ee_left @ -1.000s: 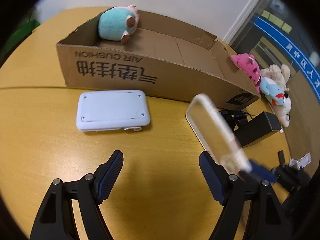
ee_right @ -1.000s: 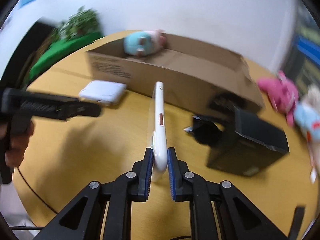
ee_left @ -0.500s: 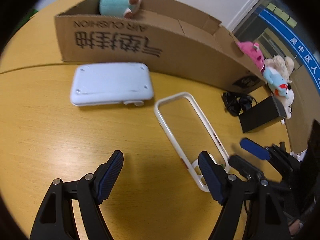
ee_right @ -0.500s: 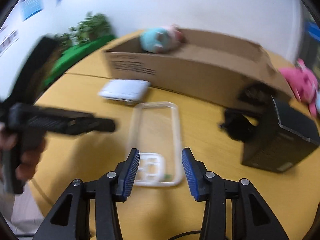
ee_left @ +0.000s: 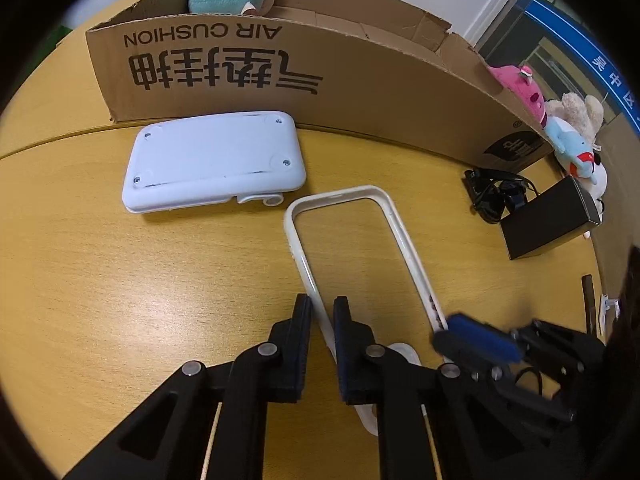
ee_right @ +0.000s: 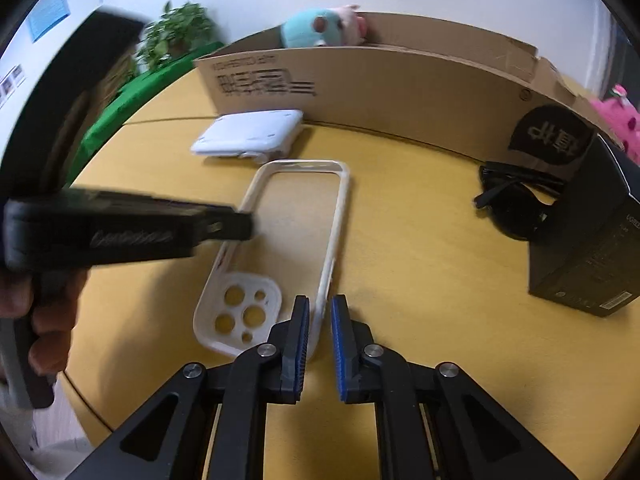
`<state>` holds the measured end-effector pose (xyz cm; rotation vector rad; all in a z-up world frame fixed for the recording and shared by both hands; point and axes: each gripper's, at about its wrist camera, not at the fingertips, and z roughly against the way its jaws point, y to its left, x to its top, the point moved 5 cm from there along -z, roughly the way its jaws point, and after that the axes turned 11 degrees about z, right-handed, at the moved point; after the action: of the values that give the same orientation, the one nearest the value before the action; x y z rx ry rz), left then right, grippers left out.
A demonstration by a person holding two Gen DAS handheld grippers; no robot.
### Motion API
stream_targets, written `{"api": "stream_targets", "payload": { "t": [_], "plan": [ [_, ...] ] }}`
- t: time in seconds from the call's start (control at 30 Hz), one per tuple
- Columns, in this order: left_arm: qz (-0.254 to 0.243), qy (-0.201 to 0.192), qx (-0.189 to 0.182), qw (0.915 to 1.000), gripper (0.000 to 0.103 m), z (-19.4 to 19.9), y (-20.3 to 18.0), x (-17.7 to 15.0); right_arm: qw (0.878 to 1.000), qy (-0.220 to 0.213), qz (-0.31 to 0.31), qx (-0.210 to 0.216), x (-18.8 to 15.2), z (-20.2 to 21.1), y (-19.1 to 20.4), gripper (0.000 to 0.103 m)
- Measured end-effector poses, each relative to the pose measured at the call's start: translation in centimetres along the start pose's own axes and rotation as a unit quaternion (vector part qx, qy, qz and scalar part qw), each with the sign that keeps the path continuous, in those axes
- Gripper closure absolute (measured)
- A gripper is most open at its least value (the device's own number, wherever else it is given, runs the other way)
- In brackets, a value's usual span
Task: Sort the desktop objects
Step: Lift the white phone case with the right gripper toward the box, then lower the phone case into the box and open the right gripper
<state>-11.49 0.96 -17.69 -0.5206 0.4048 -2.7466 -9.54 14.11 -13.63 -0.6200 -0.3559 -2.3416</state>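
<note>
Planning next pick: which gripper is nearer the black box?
Right gripper: its jaws just closed on the phone case rim facing the black box; the left gripper just closed on the opposite rim, farther.

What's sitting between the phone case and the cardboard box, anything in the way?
The white device lies just ahead and left of the phone case, against the cardboard box wall. To its right the table is bare up to that wall.

A yellow wooden table (ee_left: 120, 300) carries everything. Lying flat on it are a clear phone case (ee_left: 352, 248) with a white rim and, just beside it, a pale blue flat device (ee_left: 212, 160). Behind them stands a long cardboard box (ee_left: 304, 80). To the right sit black sunglasses (ee_right: 516, 204) and an upright black carton (ee_right: 592, 240), close together.
</note>
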Motion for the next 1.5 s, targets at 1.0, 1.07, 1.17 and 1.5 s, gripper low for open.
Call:
{"api": "stream_targets", "payload": {
  "t": [1.0, 1.07, 1.17, 1.5],
  "plan": [
    [-0.122, -0.263, -0.031, 0.9565, 0.096, 15.2, -10.8, 15.3, 0.975, -0.194, 0.053, -0.096, 17.2, 13.1, -5.7, 0.097],
    [-0.126, -0.269, -0.032, 0.9542, 0.096, 15.2, -11.4, 16.5, 0.975, -0.196, 0.051, -0.094, 18.8, 12.9, -6.8, 0.097],
    [-0.132, -0.275, -0.028, 0.9519, 0.096, 14.8, -12.2, 18.3, 0.976, -0.195, 0.047, -0.087, 20.9, 12.1, -8.2, 0.097],
    [-0.132, -0.231, -0.025, 0.9637, 0.096, 8.6, -14.5, 26.1, 0.985, -0.157, 0.029, -0.066, 26.5, 7.7, -15.5, 0.097]
  ]
}}
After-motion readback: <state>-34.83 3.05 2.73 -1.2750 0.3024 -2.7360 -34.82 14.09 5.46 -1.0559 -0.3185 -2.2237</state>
